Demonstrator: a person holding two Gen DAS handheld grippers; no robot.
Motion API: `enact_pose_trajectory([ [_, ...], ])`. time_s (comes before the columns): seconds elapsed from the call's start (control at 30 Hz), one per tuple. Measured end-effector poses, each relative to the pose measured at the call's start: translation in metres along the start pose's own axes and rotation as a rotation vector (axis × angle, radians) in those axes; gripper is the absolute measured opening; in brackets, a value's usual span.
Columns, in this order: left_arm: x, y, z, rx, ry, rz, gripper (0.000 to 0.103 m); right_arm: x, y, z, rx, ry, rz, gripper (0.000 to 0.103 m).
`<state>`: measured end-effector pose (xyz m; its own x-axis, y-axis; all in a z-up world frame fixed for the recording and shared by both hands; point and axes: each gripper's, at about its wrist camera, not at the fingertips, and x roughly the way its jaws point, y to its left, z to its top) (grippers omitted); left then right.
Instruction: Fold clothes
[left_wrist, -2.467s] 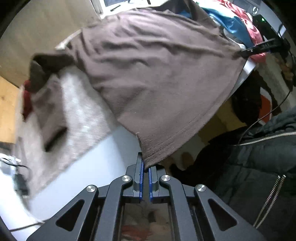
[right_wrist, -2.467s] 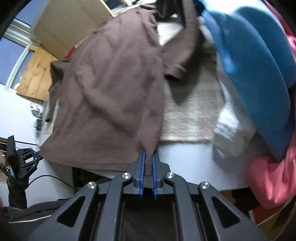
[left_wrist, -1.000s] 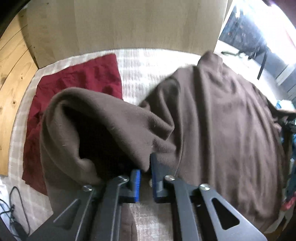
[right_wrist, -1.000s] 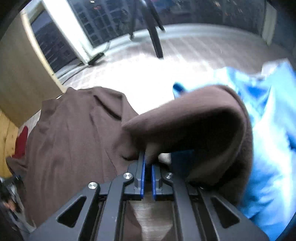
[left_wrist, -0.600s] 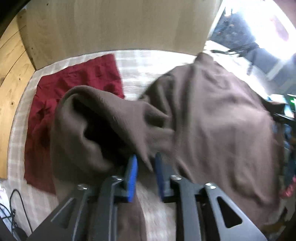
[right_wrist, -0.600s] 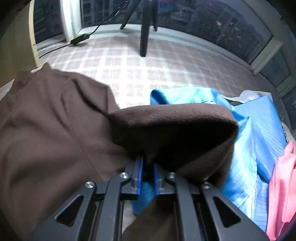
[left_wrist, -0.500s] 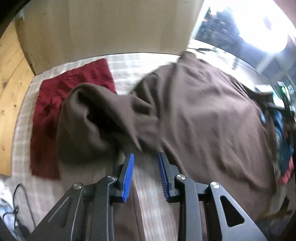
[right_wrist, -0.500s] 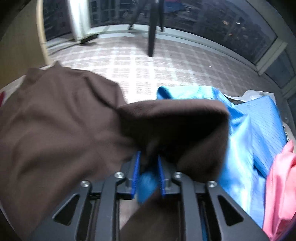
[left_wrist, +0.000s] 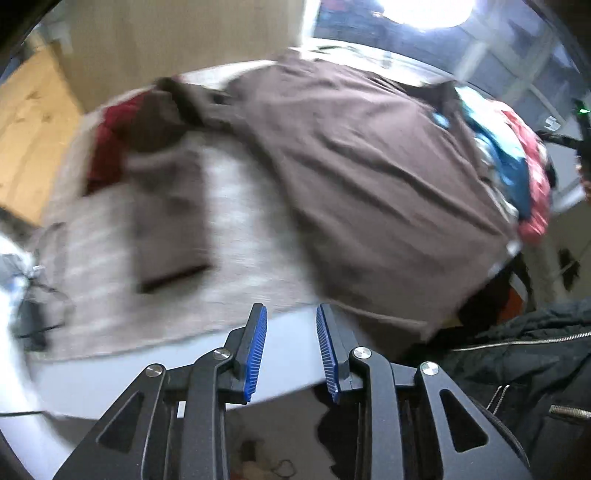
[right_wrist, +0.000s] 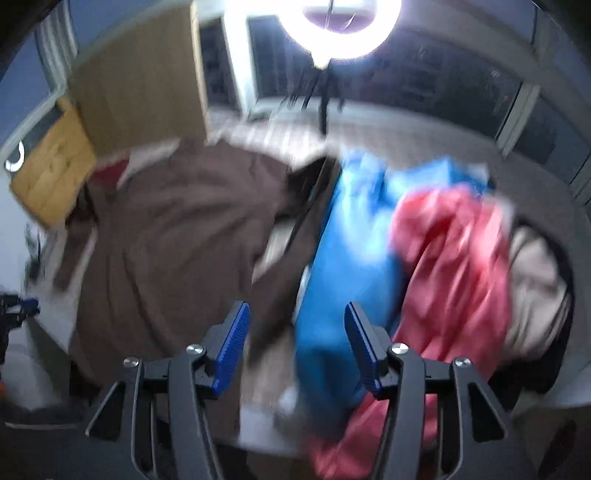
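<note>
A brown shirt (left_wrist: 369, 177) lies spread across the beige cloth-covered table, its near hem hanging over the front edge; one sleeve (left_wrist: 166, 221) lies folded down at the left. The same brown shirt (right_wrist: 177, 236) fills the left of the right wrist view. My left gripper (left_wrist: 291, 314) is above the table's front edge, jaws apart and opening slightly, nothing between them. My right gripper (right_wrist: 295, 314) hangs above the pile beside the shirt, jaws opening, with nothing gripped. Both views are blurred by motion.
A dark red garment (left_wrist: 107, 147) lies under the shirt's far left corner. A blue garment (right_wrist: 347, 258), a pink-red one (right_wrist: 454, 266) and a beige one (right_wrist: 535, 280) are heaped to the shirt's right. A person's black jacket (left_wrist: 524, 369) is at the near right. A ring light (right_wrist: 347, 22) stands behind.
Both grippers let go of the brown shirt's sleeves and opened. They pulled back toward the near edge of the table and rose; the shirt now lies flat with its sleeves folded in.
</note>
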<state>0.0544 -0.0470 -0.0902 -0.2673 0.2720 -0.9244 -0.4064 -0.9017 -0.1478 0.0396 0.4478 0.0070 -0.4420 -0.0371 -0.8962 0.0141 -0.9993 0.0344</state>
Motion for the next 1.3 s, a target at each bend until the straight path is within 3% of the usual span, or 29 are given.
enact_pose_trajectory([
  [0.13,0.023,-0.055,-0.021,0.141,0.028,0.007,0.028,0.056,0.054,-0.059,-0.137,0.109,0.009,0.053],
  [0.27,0.035,-0.08,-0.055,0.224,0.076,0.036,0.033,0.086,0.076,-0.098,-0.208,0.168,0.019,0.053],
  [0.43,0.063,-0.084,-0.051,0.189,0.063,0.098,0.033,0.089,0.058,-0.112,-0.169,0.154,0.032,0.053],
  [0.5,0.065,-0.079,-0.045,0.133,0.032,0.091,0.023,0.088,0.05,-0.116,-0.169,0.148,0.02,0.053],
  [0.53,0.063,-0.076,-0.044,0.107,0.009,0.073,0.008,0.088,0.049,-0.119,-0.181,0.144,0.015,0.053],
  [0.57,0.058,-0.07,-0.045,0.076,-0.021,0.05,0.004,0.088,0.048,-0.122,-0.196,0.14,0.011,0.053],
  [0.63,0.05,-0.059,-0.049,0.022,-0.064,0.016,0.004,0.093,0.051,-0.125,-0.225,0.133,0.01,0.053],
  [0.77,0.043,-0.044,-0.057,-0.046,-0.063,-0.011,0.004,0.108,0.066,-0.131,-0.3,0.119,0.005,0.053],
  [0.9,0.025,-0.049,-0.054,-0.035,-0.101,-0.009,0.004,0.125,0.075,-0.127,-0.31,0.111,0.05,0.053],
  [1.0,0.016,-0.051,-0.051,-0.031,-0.119,-0.01,0.004,0.131,0.067,-0.119,-0.248,0.097,0.116,0.052],
  [1.1,0.01,-0.048,-0.049,-0.042,-0.133,-0.013,0.004,0.132,0.064,-0.123,-0.277,0.1,0.098,0.051],
  [1.17,0.007,-0.043,-0.048,-0.057,-0.141,-0.021,0.004,0.135,0.061,-0.125,-0.278,0.105,0.095,0.044],
  [1.23,0.008,-0.043,-0.046,-0.063,-0.141,-0.024,0.004,0.14,0.056,-0.124,-0.249,0.106,0.116,0.025],
  [1.3,0.011,-0.046,-0.045,-0.051,-0.132,-0.022,0.004,0.145,0.053,-0.12,-0.229,0.101,0.138,0.024],
])
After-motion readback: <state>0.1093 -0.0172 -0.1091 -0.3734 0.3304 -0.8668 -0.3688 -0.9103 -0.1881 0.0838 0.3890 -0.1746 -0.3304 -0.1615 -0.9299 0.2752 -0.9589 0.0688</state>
